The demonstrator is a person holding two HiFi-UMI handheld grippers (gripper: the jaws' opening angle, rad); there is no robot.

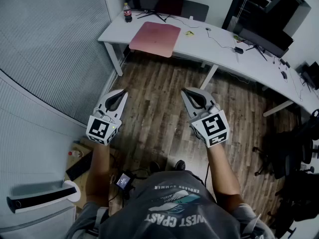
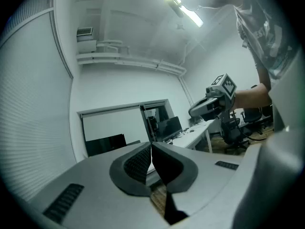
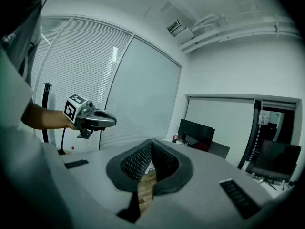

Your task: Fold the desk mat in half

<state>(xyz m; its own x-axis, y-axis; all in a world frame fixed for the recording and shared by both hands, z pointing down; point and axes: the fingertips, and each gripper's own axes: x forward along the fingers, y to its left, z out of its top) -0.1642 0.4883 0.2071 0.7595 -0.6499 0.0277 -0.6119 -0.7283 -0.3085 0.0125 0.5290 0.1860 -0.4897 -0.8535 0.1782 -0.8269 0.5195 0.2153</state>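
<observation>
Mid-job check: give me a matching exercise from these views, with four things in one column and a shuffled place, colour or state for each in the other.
Things:
1. desk mat
2. bottle
3. left gripper
4. office chair

Places and states:
A. jaws shut, nothing between them, above the wooden floor
B. black, at the head view's right edge
C. pink, lying flat on the white desk
D. standing near the desk's left end

Pairs: 1-C; 2-D; 3-A; 4-B.
</observation>
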